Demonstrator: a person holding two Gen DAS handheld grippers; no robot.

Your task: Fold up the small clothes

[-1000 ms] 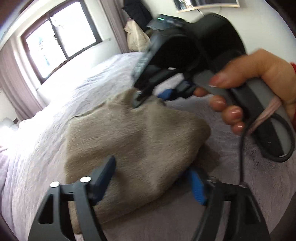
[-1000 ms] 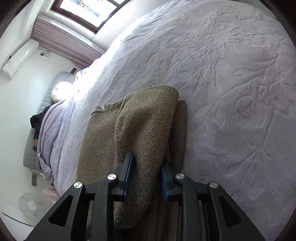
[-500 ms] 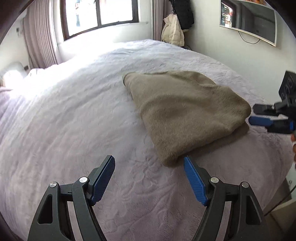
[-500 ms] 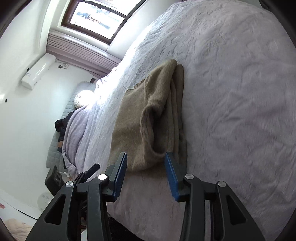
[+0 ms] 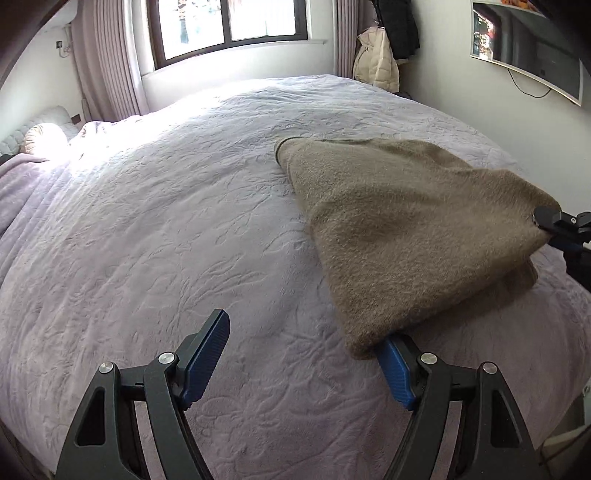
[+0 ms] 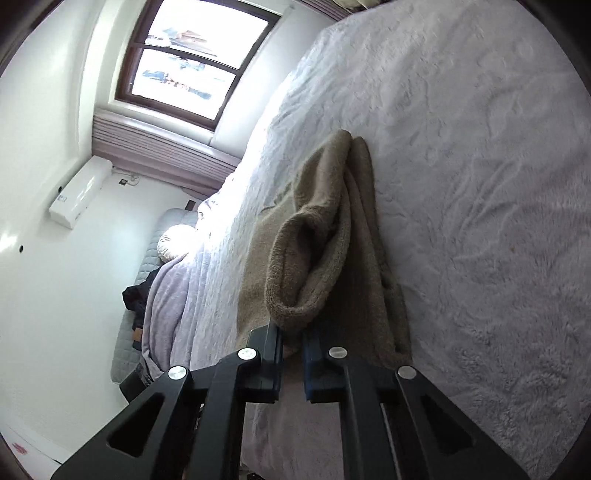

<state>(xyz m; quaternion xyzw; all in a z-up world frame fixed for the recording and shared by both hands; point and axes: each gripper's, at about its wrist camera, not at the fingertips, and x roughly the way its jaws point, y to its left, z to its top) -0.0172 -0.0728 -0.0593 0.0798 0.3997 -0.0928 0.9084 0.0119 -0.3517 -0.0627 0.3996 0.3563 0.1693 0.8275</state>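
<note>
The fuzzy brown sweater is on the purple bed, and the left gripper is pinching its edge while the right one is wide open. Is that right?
Nearly, but the grippers are swapped. The right gripper has just closed and pinches the edge of the brown sweater, as the right wrist view shows. The left gripper is the one wide open, pinching nothing, seen in the left wrist view. The sweater does lie on the purple bed.

Counted on and around the bed

One brown garment (image 5: 413,229) is seen on one bedspread (image 5: 184,229), at about three o'clock; two grippers (image 5: 303,354) (image 6: 291,332), one window (image 5: 229,26), two hung coats (image 5: 376,62) and one air conditioner (image 6: 79,195) are counted.
</note>
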